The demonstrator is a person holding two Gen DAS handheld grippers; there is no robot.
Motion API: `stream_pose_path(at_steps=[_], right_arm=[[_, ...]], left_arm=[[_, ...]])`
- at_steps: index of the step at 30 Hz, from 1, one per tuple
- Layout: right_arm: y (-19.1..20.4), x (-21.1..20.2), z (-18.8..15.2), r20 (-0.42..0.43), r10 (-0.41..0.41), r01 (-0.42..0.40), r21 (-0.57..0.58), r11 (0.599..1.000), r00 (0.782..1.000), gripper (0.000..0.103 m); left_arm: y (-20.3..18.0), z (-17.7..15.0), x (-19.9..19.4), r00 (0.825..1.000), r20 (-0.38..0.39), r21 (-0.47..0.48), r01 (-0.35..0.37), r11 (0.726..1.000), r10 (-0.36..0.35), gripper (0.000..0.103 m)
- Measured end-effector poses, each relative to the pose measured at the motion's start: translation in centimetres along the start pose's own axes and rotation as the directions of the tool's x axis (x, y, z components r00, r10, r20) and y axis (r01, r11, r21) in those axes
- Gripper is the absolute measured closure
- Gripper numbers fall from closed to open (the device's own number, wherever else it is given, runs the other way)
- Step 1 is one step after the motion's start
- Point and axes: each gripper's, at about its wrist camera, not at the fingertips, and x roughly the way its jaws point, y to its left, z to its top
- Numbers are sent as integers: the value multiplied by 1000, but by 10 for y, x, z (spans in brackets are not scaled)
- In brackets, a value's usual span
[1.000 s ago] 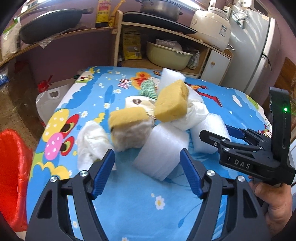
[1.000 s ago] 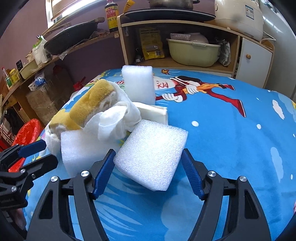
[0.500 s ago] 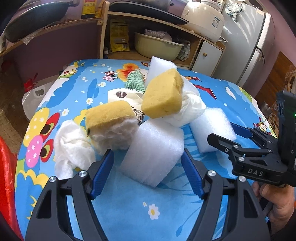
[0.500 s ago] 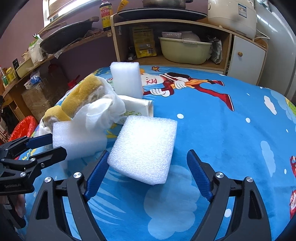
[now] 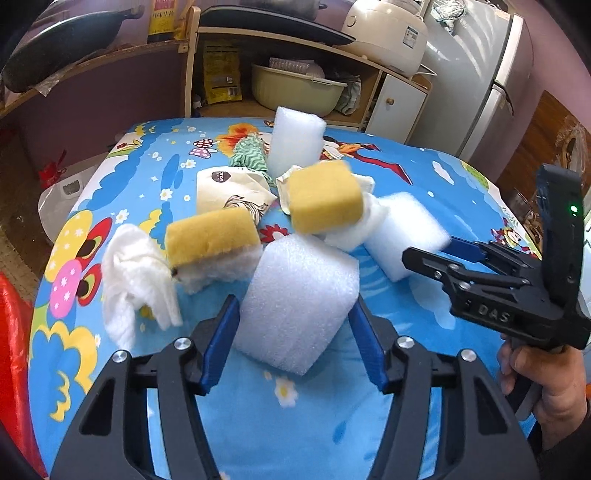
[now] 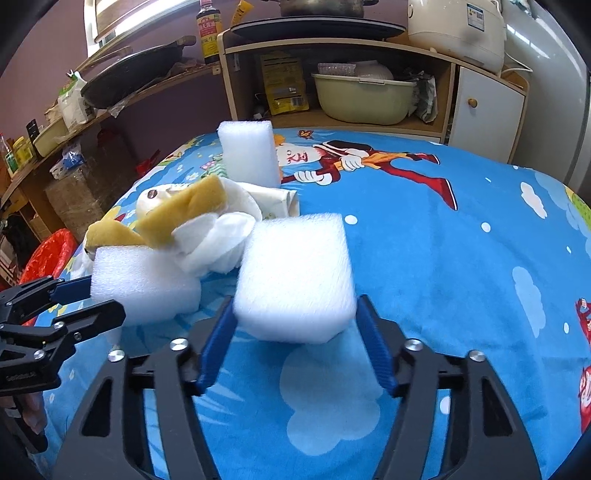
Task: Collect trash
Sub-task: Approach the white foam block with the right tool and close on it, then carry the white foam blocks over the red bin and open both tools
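A heap of trash lies on a table with a blue cartoon cloth: white foam blocks, two yellow sponges, crumpled white tissue and a printed paper wrapper. My left gripper is shut on a white foam block at the near side of the heap. My right gripper is shut on another white foam block, lifted a little off the cloth. A third foam block stands upright behind.
A red bin bag hangs at the table's left edge. A wooden shelf unit with a green basin, a rice cooker and a fridge stand behind the table. A wok sits on a side counter.
Both grippers moved forward around their foam blocks and closed on them. The right block has tilted up off the cloth.
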Motion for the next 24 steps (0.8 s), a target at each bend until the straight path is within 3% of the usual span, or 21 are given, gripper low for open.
stream_pose_path(at_steps=[18, 24], right_arm=[[12, -63, -13, 76, 2, -2, -6, 1000, 997, 44], [19, -87, -10, 113, 1, 1, -14, 1000, 994, 44]], left_arm=[[-17, -24, -72, 998, 63, 7, -12, 1000, 11, 45], [-18, -24, -99, 989, 119, -7, -84, 996, 85, 45]])
